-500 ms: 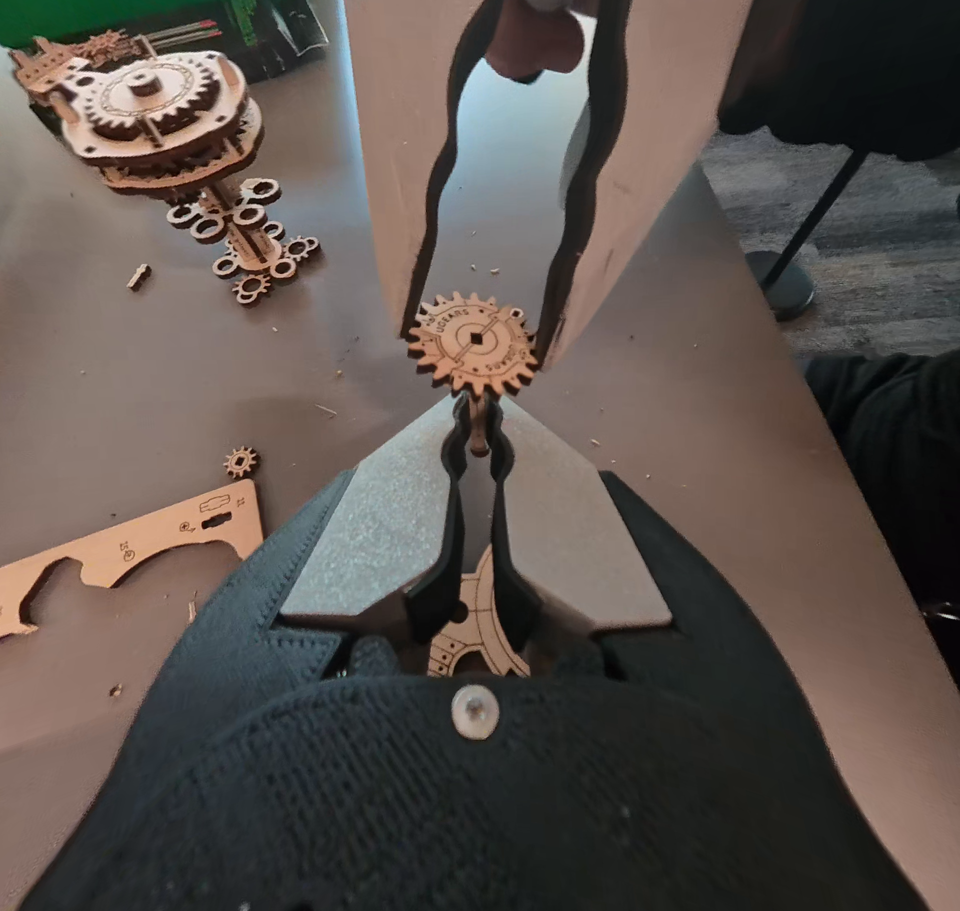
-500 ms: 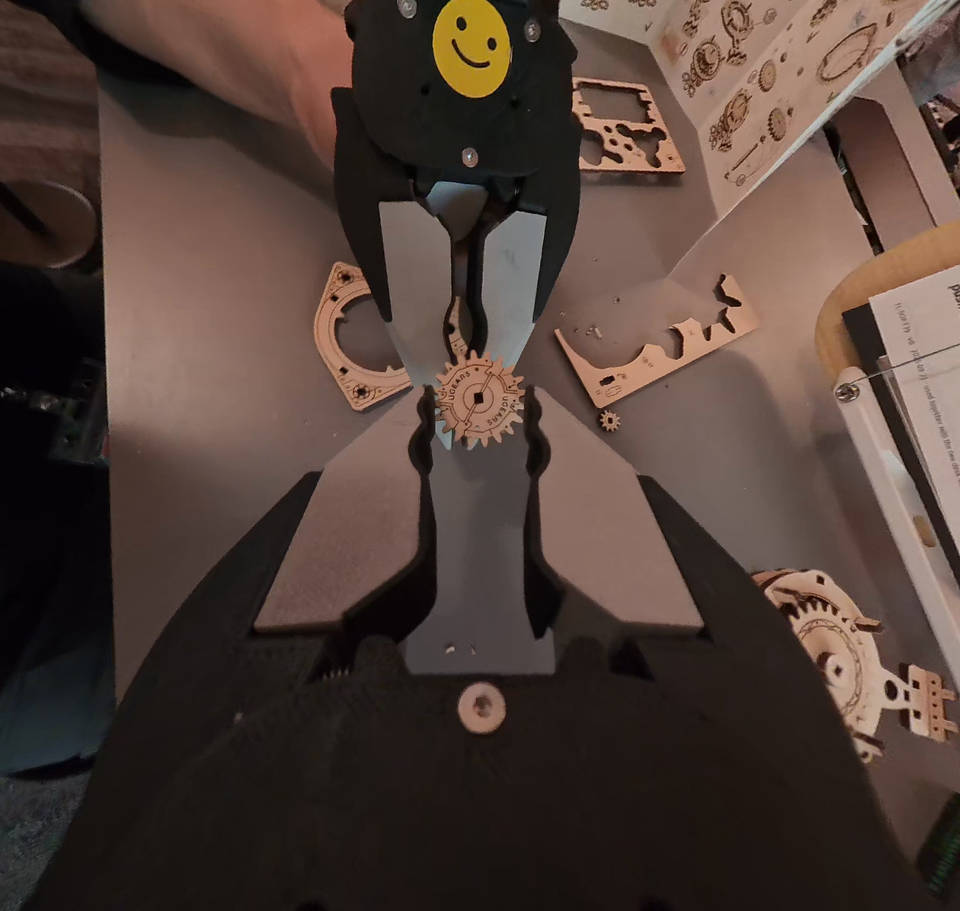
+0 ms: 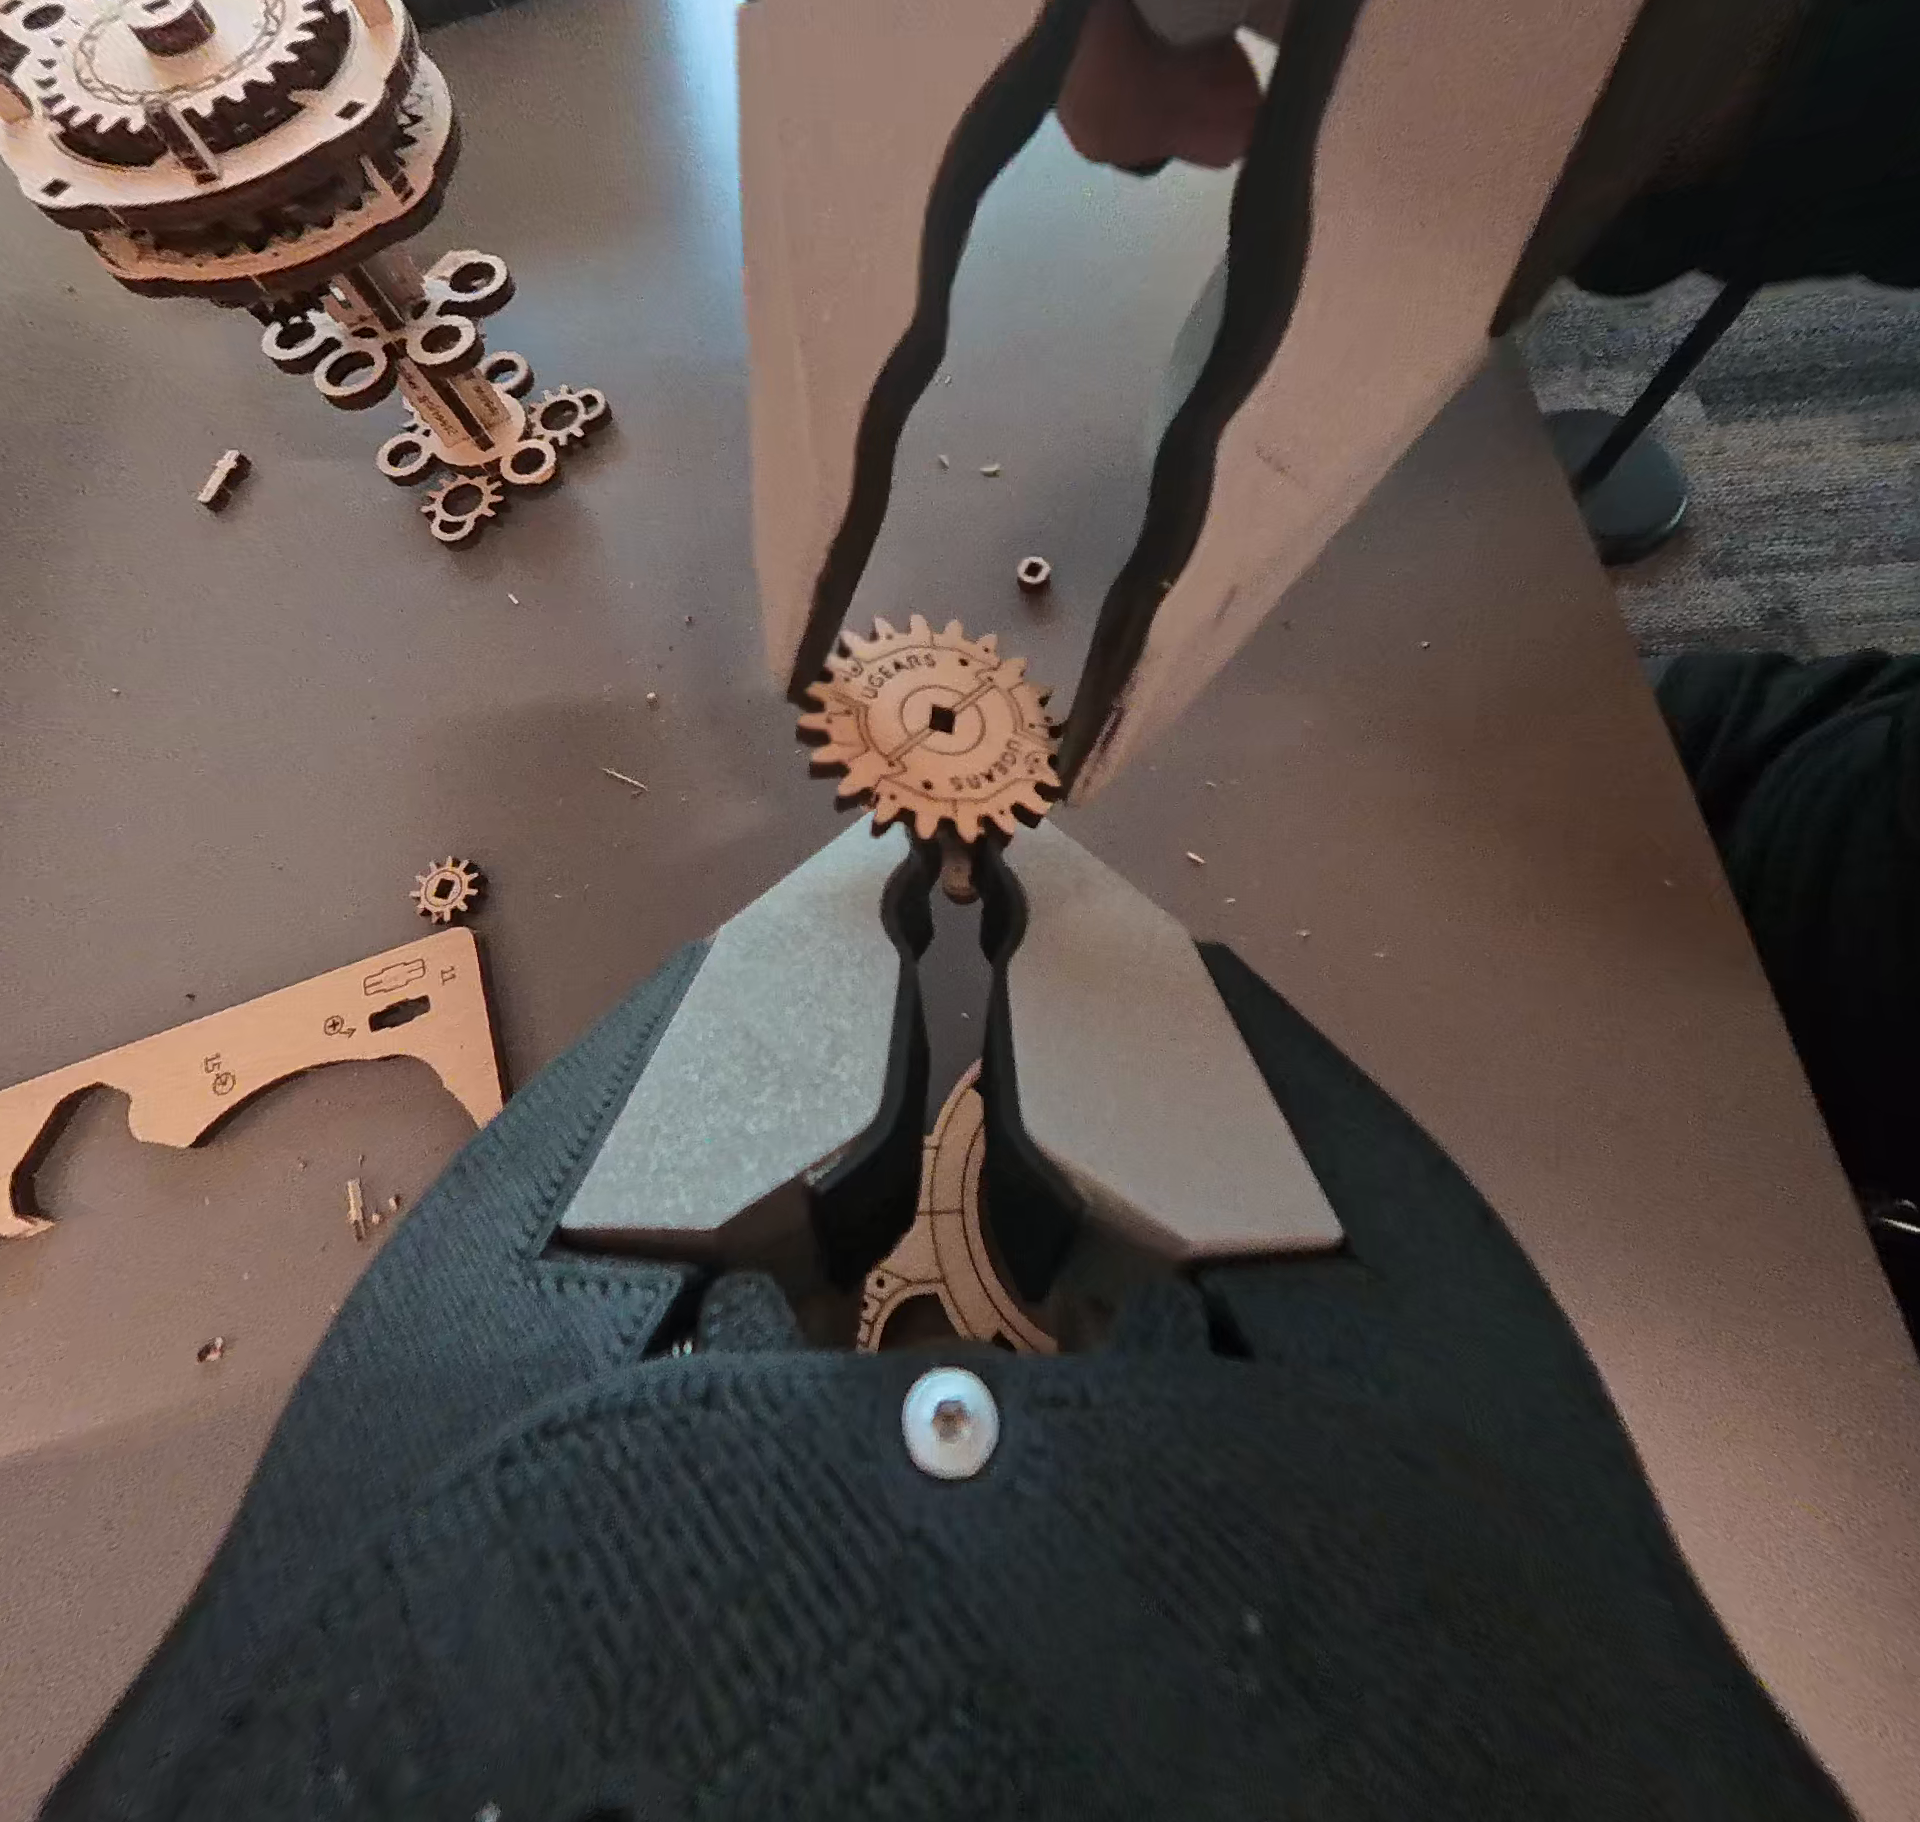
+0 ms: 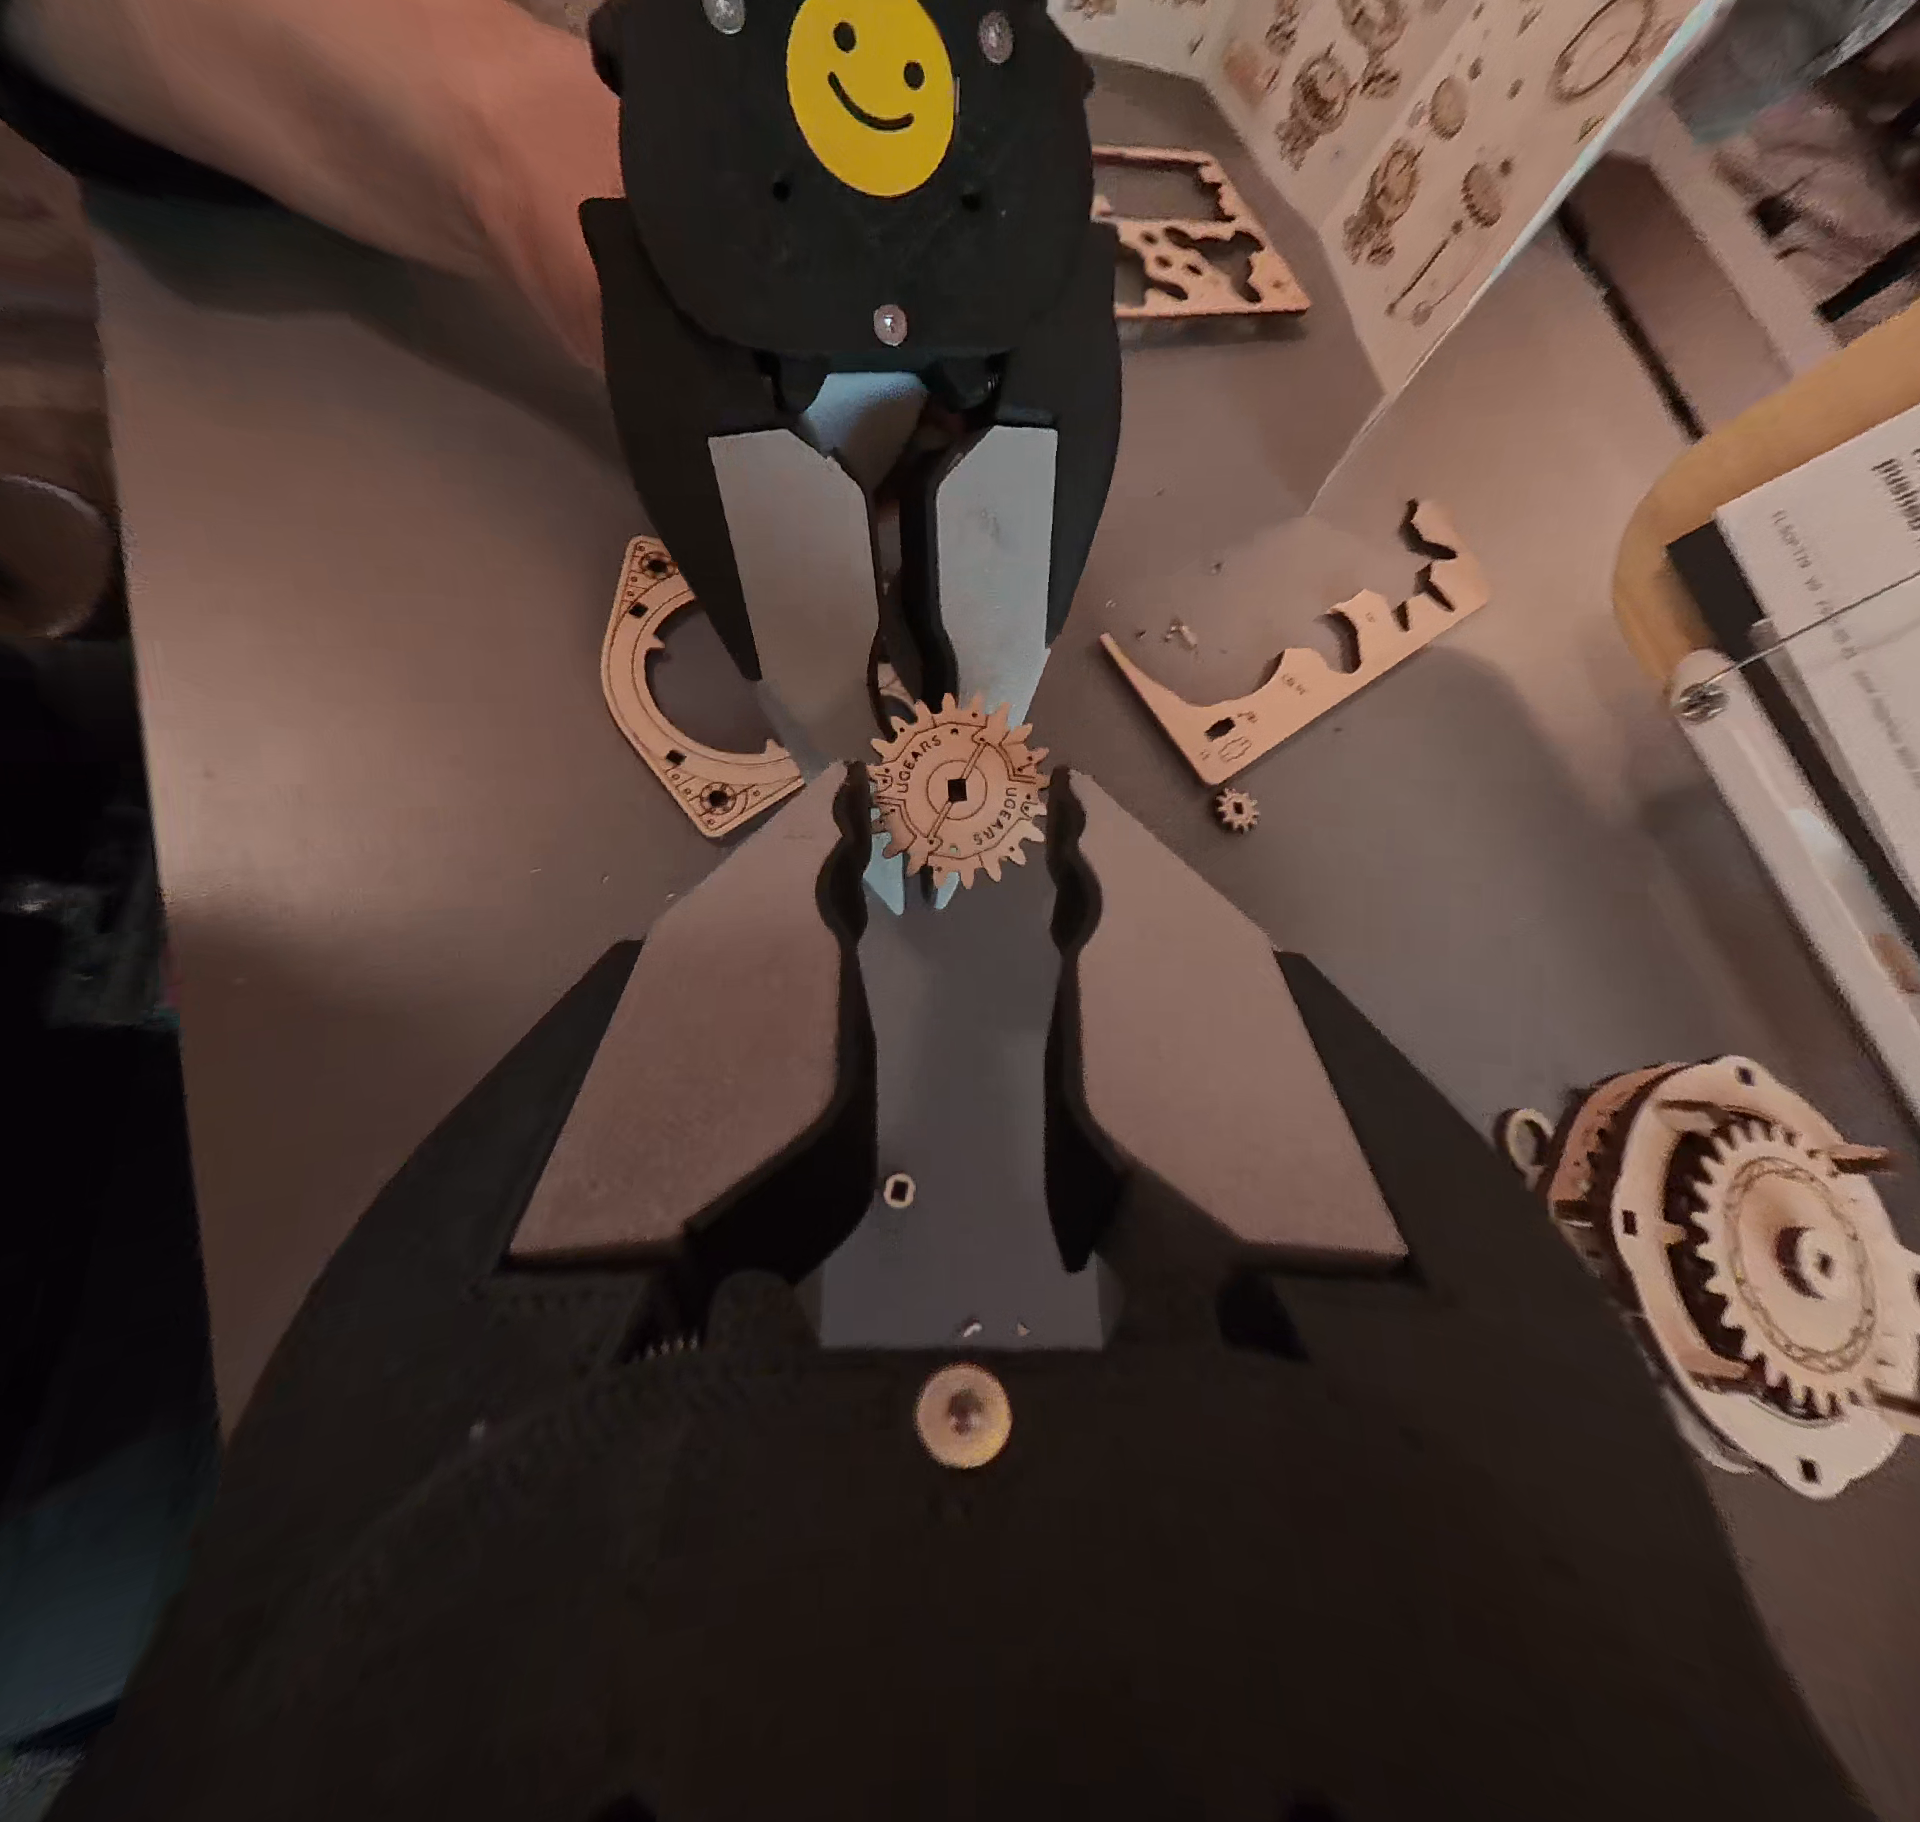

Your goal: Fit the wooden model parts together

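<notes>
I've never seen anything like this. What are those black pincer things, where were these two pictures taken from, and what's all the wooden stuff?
Each pincer is a hand-held gripper with a camera looking along its fingers; a person holds one per hand, so the two pictures face each other. The left gripper pinches a short peg under a toothed wooden gear. The right gripper is open around that gear. On the grey table lie a half-built gear model, a small loose gear, a tiny square-holed piece and leftover cut-out sheets.

Bare table [image 3: 260,692] left of gear [image 3: 932,728]; assembled model [image 3: 208,99] beyond.
</notes>
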### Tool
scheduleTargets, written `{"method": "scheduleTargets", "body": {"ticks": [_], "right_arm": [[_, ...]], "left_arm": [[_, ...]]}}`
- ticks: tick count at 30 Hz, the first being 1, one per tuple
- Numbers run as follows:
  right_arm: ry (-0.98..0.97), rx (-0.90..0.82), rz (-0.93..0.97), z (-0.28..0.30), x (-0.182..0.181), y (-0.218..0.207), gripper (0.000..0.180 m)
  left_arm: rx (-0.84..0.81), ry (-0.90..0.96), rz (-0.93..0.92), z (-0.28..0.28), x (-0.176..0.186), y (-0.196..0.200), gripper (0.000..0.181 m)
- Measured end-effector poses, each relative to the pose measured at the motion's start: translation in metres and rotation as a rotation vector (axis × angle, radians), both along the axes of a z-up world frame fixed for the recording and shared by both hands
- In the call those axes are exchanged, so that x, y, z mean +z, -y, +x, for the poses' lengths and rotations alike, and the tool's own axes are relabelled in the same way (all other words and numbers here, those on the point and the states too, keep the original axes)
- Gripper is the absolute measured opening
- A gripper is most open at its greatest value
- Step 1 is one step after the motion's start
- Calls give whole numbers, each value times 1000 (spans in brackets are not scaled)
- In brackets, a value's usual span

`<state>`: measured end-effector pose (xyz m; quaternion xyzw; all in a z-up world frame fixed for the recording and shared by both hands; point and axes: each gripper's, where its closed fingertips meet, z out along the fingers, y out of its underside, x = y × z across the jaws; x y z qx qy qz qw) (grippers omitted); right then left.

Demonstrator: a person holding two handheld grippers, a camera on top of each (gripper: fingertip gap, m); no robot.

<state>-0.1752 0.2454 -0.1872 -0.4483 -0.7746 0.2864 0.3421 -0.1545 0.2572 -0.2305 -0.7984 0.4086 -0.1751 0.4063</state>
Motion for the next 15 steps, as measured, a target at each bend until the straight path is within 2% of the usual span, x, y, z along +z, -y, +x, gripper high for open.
{"method": "scheduleTargets", "body": {"ticks": [4, 7, 10, 15], "right_arm": [[29, 8, -70, 0, -2, -1, 32], [33, -13, -204, -3, 5, -6, 32], [126, -3, -289, -3, 4, -11, 32], [215, 29, -210, -4, 3, -11, 32]], "left_arm": [[1, -9, -17, 0, -3, 0, 2], [11, 99, -66, 0, 5, -2, 2], [16, 179, -167, 1, 5, -2, 2], [26, 197, -199, 1, 4, -2, 2]]}}
